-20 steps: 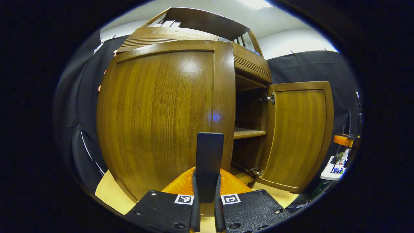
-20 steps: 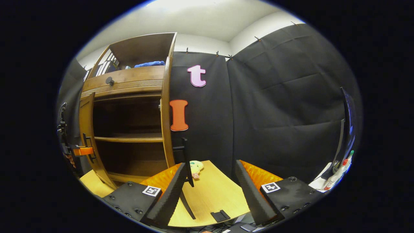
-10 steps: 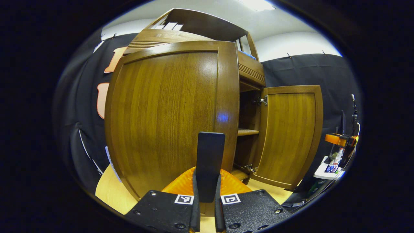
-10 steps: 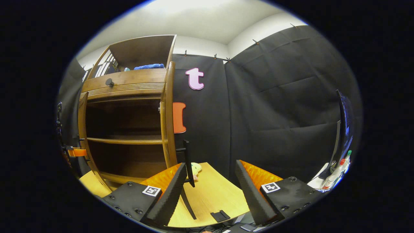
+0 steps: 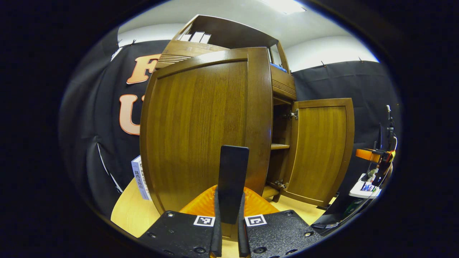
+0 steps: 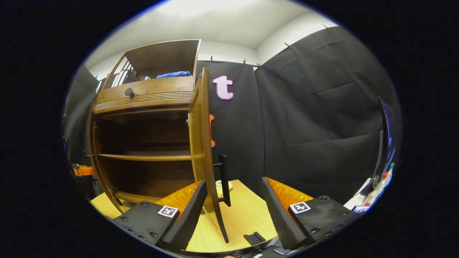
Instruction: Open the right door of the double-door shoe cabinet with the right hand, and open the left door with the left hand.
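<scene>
— What are the left gripper (image 5: pixel 229 215) fingers doing?
— Pressed together, right by the left door (image 5: pixel 200 125).
— And the right gripper (image 6: pixel 233 215)?
— Fingers wide apart — the right door (image 6: pixel 204 150) stands open, edge-on, on the table (image 6: pixel 240 215).

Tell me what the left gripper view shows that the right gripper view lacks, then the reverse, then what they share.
Left gripper view: the left door face-on, its handle clamped in the left hand-held gripper, and a white box beside the door. Right gripper view: the drawer knob, a blue cloth, a small toy and the open right hand-held gripper. Both: the right door, standing open, and the inner shelf.
</scene>
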### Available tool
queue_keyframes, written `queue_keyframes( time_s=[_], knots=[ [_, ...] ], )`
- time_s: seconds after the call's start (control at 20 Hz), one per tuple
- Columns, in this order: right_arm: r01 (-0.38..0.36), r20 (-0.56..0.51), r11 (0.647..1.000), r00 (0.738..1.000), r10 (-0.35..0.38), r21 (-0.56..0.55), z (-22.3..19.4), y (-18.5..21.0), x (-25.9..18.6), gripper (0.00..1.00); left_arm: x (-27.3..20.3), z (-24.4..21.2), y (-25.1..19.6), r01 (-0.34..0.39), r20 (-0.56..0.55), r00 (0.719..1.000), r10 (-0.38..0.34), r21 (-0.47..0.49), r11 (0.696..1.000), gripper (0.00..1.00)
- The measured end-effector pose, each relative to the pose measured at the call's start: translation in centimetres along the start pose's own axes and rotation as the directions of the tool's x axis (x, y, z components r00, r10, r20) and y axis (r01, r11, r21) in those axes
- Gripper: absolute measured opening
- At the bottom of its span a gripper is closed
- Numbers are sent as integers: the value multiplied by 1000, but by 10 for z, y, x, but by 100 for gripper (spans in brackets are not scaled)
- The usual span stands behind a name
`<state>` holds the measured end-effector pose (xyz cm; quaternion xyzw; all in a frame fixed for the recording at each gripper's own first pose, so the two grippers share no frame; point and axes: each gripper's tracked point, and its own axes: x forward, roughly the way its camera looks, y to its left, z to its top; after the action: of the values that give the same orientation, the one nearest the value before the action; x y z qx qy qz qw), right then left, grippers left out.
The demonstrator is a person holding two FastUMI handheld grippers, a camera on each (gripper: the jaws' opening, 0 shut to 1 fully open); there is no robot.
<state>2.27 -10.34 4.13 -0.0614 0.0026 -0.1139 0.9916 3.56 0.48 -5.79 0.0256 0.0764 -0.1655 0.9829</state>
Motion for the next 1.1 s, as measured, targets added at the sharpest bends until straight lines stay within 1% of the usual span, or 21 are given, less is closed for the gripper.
queue_keyframes(
  time_s=[0.05, 0.1, 0.3, 0.35, 0.4, 0.45, 0.5, 0.55, 0.6, 0.7, 0.85, 0.9, 0.95, 1.0, 1.05, 1.1],
  knots=[
    [-3, -1, 1000, 1000, 3, -1, -1, 3, 0, 100, -5, 0, 3, -7, 2, 1000, 7, 0, 1000, 17],
    [-6, -2, 1000, 1000, 6, -2, 0, 5, 0, 98, -11, 0, 6, -18, 6, 1000, 18, 1, 1000, 17],
    [-18, -1, 1000, 1000, 18, -4, 1, 16, 0, 97, -35, -1, 18, -70, 12, 997, 70, 6, 998, 18],
    [-22, 2, 1000, 1000, 22, -4, 2, 19, 0, 100, -40, -1, 21, -83, 14, 996, 83, 7, 997, 18],
    [-27, 3, 1000, 1000, 27, -3, 1, 22, -1, 100, -46, 0, 26, -95, 15, 995, 95, 9, 995, 17],
    [-33, 3, 999, 999, 33, -2, 1, 25, -1, 100, -51, 1, 31, -111, 17, 994, 110, 10, 994, 17],
    [-39, 3, 999, 999, 39, -1, 1, 28, -2, 97, -56, 1, 36, -126, 18, 992, 126, 10, 992, 17],
    [-45, 0, 999, 999, 45, 0, 1, 32, -2, 97, -61, 1, 41, -142, 19, 990, 141, 11, 990, 17],
    [-50, -1, 999, 999, 50, -1, 0, 34, -2, 100, -65, 1, 46, -155, 20, 988, 155, 12, 988, 17],
    [-58, -4, 998, 998, 58, -6, 0, 39, -4, 100, -76, 3, 52, -186, 22, 982, 186, 6, 983, 14],
    [-72, 4, 997, 997, 72, -13, 2, 48, -6, 100, -85, 7, 63, -227, 26, 974, 226, 18, 974, 13],
    [-76, 5, 997, 997, 76, -16, 3, 51, -6, 100, -89, 7, 67, -240, 29, 970, 239, 23, 970, 14],
    [-80, 5, 997, 997, 80, -19, 3, 53, -6, 100, -93, 9, 71, -254, 31, 967, 253, 26, 967, 12],
    [-83, 5, 996, 996, 84, -19, 3, 56, -5, 100, -96, 9, 76, -269, 31, 963, 268, 27, 963, 14],
    [-88, 5, 996, 996, 88, -19, 4, 57, -5, 100, -99, 10, 79, -281, 30, 959, 280, 27, 959, 11],
    [-91, 7, 996, 996, 91, -18, 4, 59, -5, 100, -102, 10, 83, -292, 31, 956, 291, 26, 956, 10]
  ],
)
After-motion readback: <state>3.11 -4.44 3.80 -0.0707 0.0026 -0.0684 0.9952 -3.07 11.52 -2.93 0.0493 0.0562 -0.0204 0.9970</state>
